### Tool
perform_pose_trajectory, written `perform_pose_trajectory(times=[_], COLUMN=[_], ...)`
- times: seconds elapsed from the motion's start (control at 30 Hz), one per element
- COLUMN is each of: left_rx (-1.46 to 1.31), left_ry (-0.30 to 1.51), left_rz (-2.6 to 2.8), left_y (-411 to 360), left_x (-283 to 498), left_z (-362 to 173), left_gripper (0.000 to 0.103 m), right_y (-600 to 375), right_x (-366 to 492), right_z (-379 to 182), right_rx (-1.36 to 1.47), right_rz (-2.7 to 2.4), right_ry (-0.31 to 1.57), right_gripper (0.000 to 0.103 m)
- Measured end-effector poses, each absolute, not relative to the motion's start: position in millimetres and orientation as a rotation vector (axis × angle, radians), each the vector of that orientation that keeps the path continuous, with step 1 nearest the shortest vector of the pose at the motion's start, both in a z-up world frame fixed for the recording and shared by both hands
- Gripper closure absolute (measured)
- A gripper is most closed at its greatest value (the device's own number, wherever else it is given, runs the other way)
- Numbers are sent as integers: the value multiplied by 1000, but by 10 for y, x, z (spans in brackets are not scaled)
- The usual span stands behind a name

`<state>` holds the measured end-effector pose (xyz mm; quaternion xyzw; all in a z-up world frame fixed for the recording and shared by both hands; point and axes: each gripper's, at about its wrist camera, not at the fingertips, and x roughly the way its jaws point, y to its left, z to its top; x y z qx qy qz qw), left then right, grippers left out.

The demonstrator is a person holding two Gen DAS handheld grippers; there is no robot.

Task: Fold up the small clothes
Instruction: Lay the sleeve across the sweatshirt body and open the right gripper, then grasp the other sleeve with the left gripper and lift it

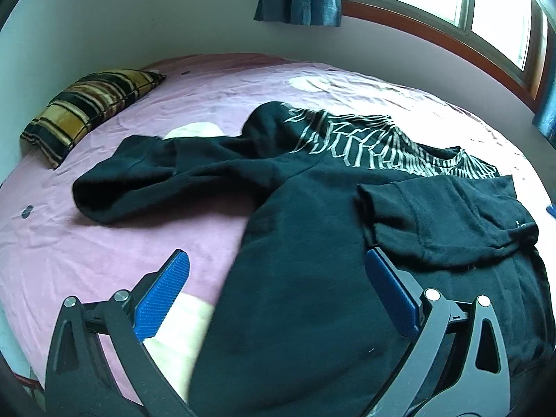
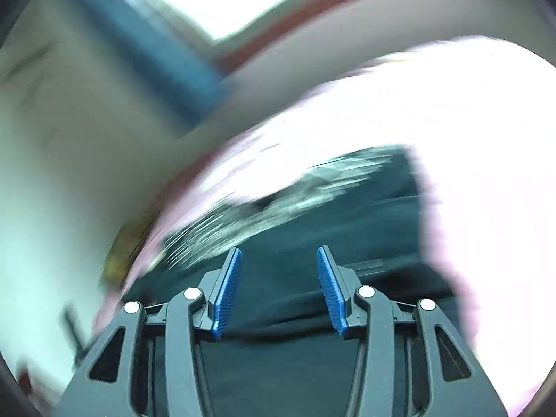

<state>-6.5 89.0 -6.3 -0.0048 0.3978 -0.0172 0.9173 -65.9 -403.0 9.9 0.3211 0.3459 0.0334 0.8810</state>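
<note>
Left wrist view, from left to right: one striped pillow [image 1: 87, 111] sits at the far edge of the pink bed [image 1: 114, 243], then one black sweatshirt [image 1: 295, 243] sprawls across the middle, its long sleeve [image 1: 146, 180] trailing left and the other sleeve folded over its body. The left tool [image 1: 278, 278] hangs open, empty, straddling the sweatshirt's near left edge. The right tool [image 2: 278, 278], blurred, stands partly open, empty over the cloth.

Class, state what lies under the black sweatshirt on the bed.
Under the black sweatshirt lies the pink bedsheet, with pale patches showing beside it. Whatever sits beneath its middle is covered.
</note>
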Motion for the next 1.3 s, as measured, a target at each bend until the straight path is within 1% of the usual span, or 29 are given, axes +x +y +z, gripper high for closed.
perform_pose_trajectory(times=[0.1,0.2,0.27,0.33,0.37,0.43,0.67,0.73,0.77,0.87,1.1,1.13,1.17,1.23,1.3], left_rx=[-1,17,26,37,43,52,51,50,50,50,55,54,51,45,35], left_ry=[818,819,827,837,842,849,835,825,824,830,833,834,837,841,843], left_rz=[-65,-86,-98,-108,-111,-116,-128,-135,-137,-142,-137,-134,-132,-128,-122], left_y=[695,503,399,300,262,218,223,231,227,198,183,191,200,220,245], left_x=[-19,11,16,18,16,12,17,16,19,52,47,55,65,88,107], left_z=[-40,-40,-55,-82,-98,-125,-133,-129,-128,-139,-167,-175,-186,-207,-227], left_gripper=[2,2,2,2,2,2,2,2,2,2,2,2,2,2,2], right_y=[-4603,-4730,-4700,-4719,-4701,-4746,-4751,-4873,-4920,-5113,-5184,-5174,-5161,-5133,-5167], right_x=[-709,-714,-700,-704,-688,-700,-677,-620,-572,-212,580,647,677,698,658], right_z=[-301,-589,-669,-664,-680,-689,-599,-493,-484,-534,-895,-947,-967,-966,-986], right_rx=[795,917,908,840,810,792,763,815,837,887,948,958,950,894,904], right_rz=[2,95,124,106,95,107,158,207,210,180,135,139,127,87,68], right_ry=[823,873,891,909,927,931,915,849,829,797,845,856,863,887,877], right_gripper=[57,57,57,73,78,82,79,73,67,67,67,70,95,96,96])
